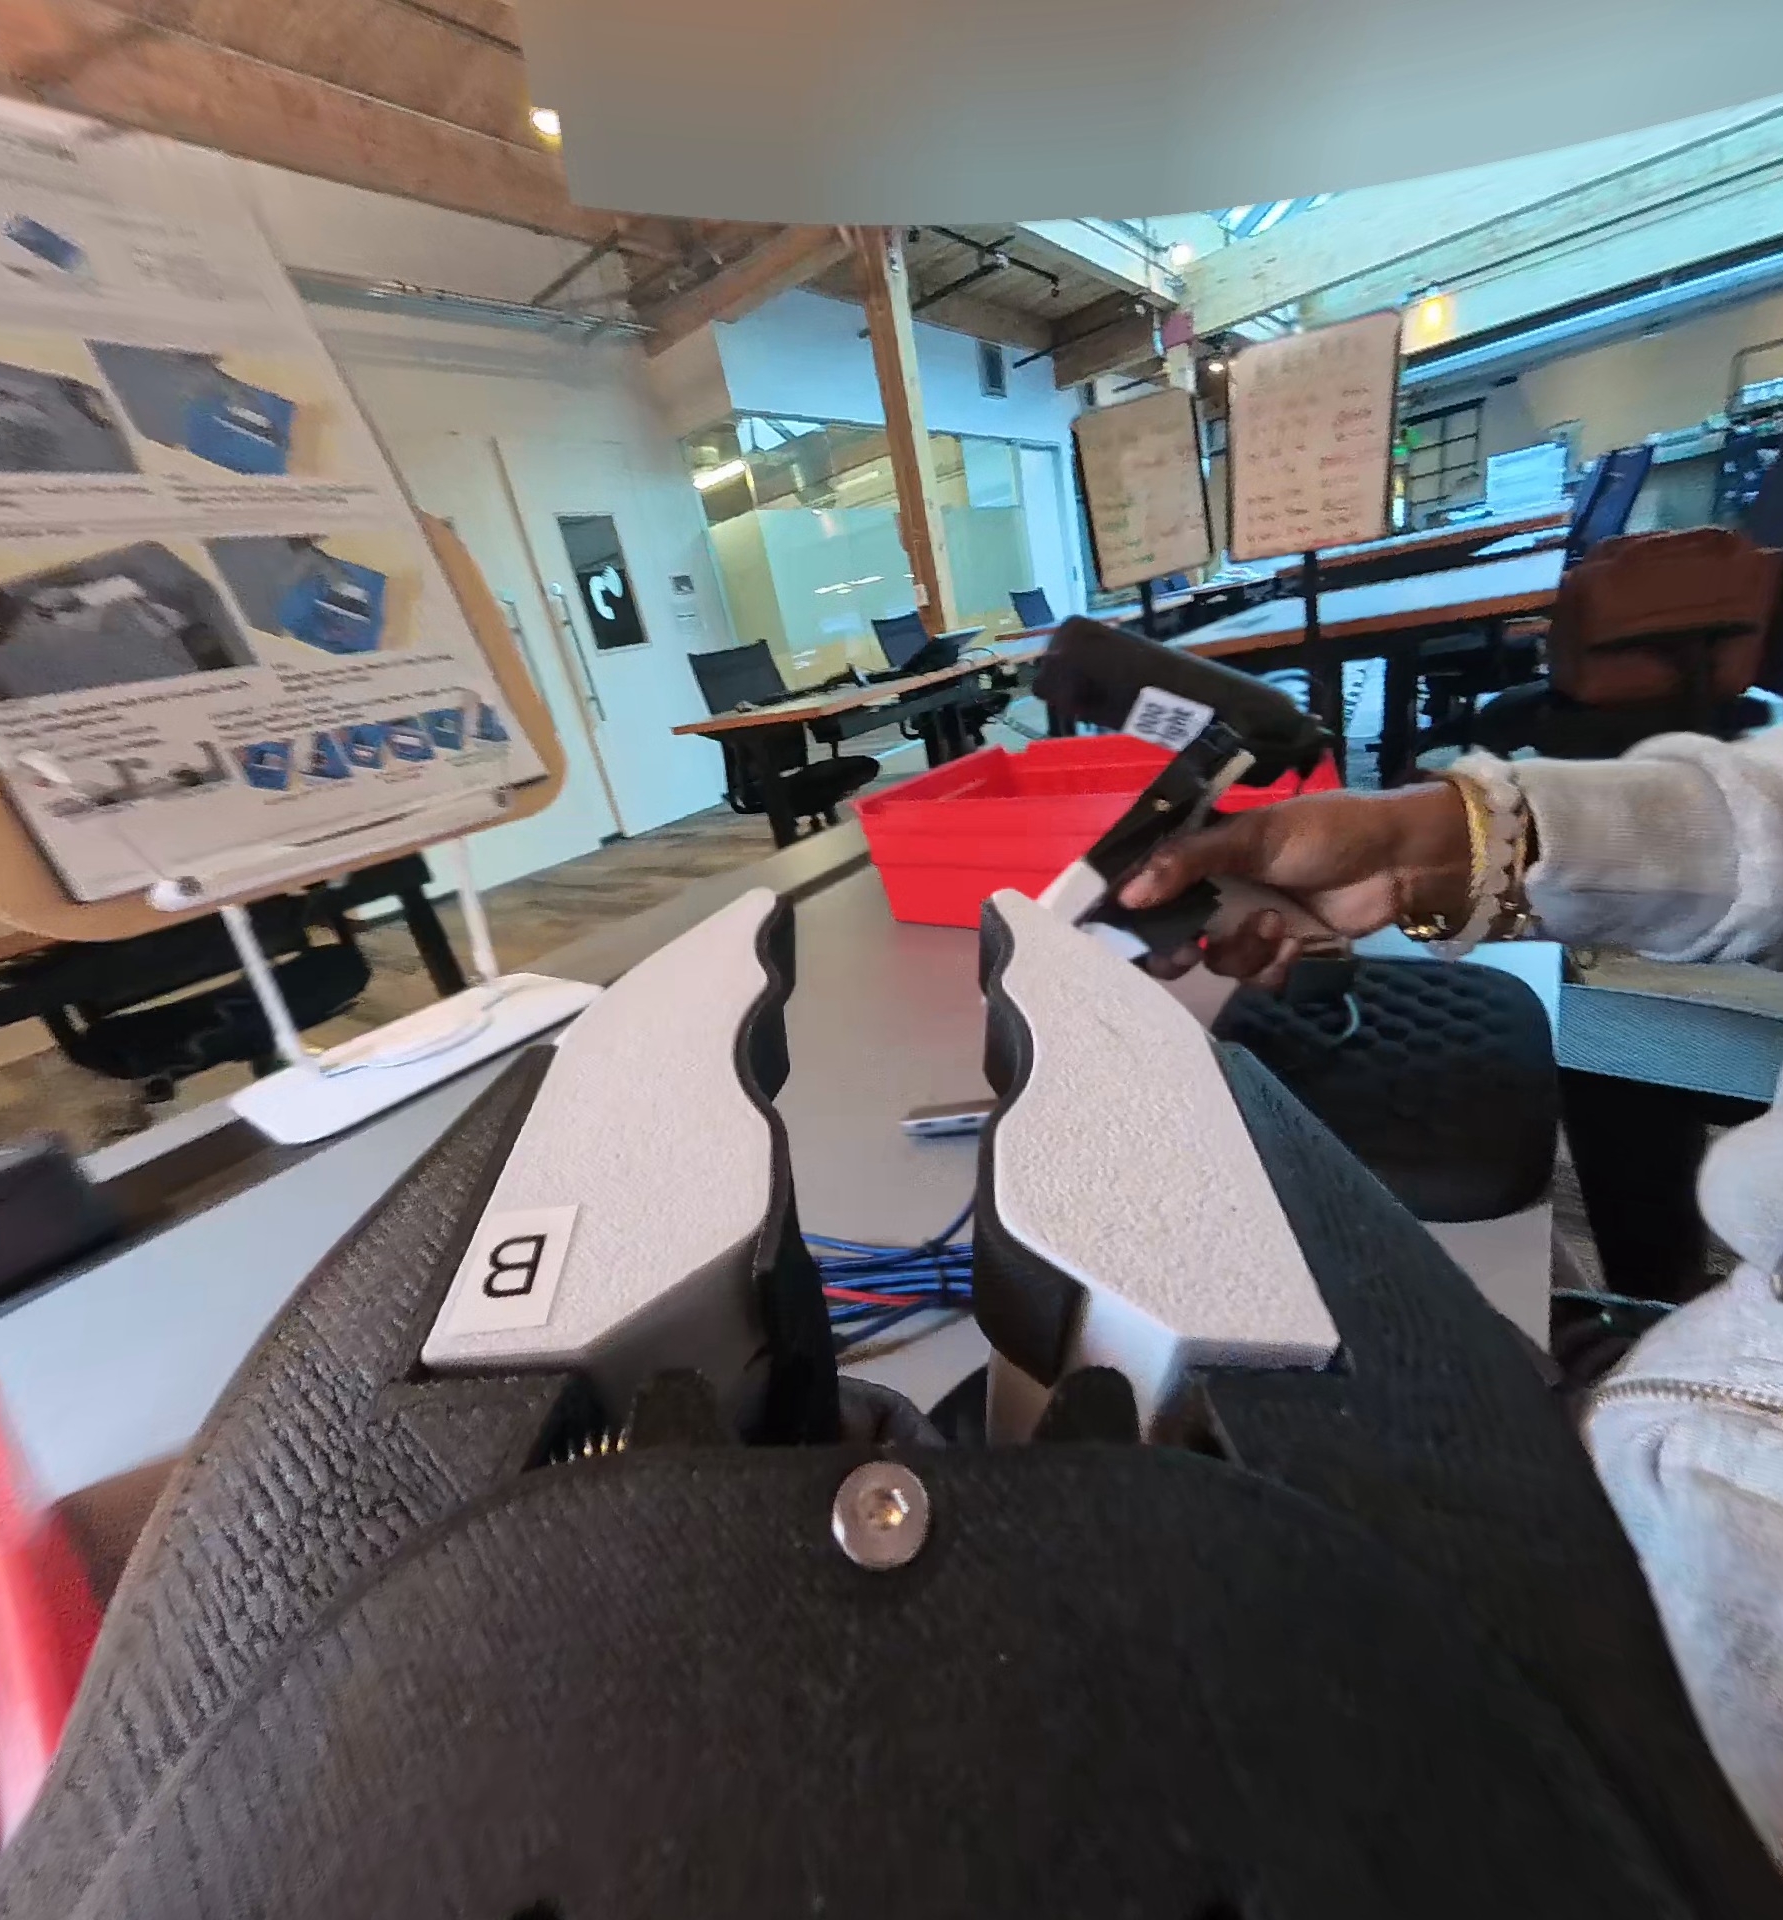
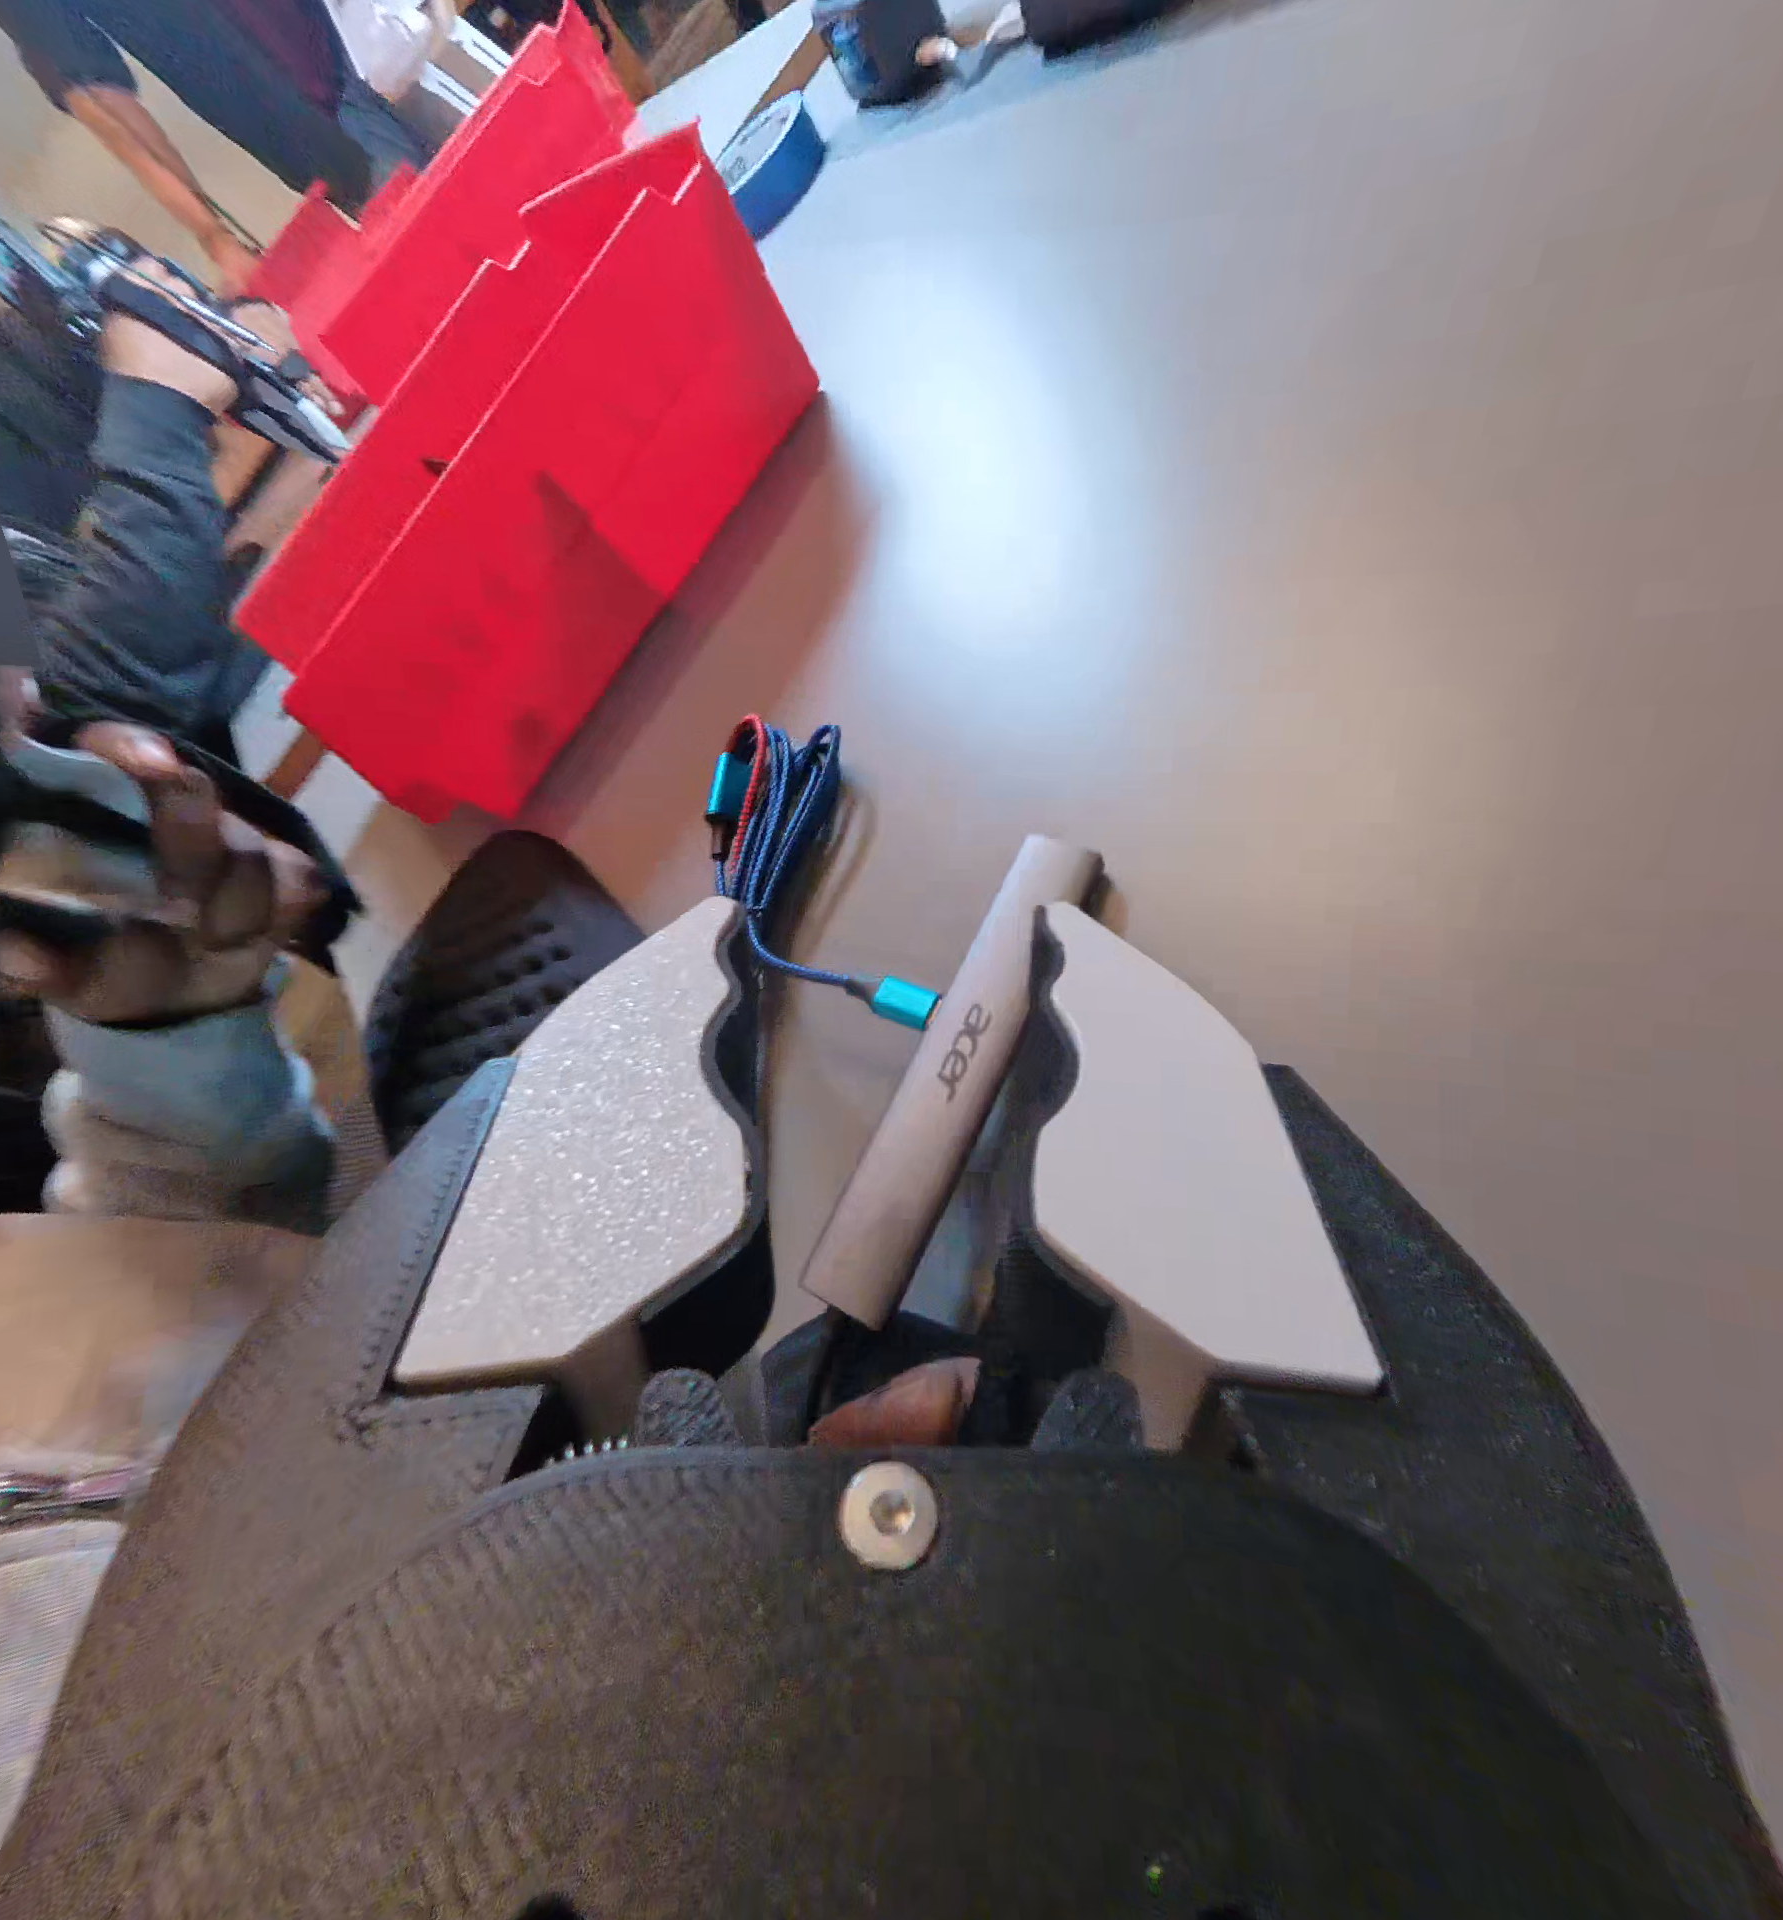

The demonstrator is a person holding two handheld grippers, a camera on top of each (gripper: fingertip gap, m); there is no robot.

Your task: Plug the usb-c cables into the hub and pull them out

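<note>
A grey bar-shaped hub [image 2: 954, 1049] lies on the grey table [image 2: 1282, 520]. My right gripper [image 2: 887, 920] is open and hangs over it, with the hub between the jaws, nearer the right finger. A blue braided cable's teal USB-C plug [image 2: 902, 1000] meets the hub's side; I cannot tell if it is seated. The rest of the blue and red cables [image 2: 778, 800] lie bundled beyond, with another teal plug [image 2: 731, 779]. My left gripper [image 1: 887, 925] is open and empty, raised above the table. Below it show the hub's end [image 1: 949, 1120] and the cables [image 1: 887, 1273].
Red bins [image 2: 554, 499] stand left of the cables, and a blue tape roll [image 2: 773, 166] lies beyond them. A black mesh chair [image 2: 492, 977] is at the table's edge. In the left wrist view a poster board [image 1: 191, 520] on a white stand [image 1: 399, 1049] stands to the left. Left tips and right tips are each some 15 cm from the teal plug [image 2: 731, 779].
</note>
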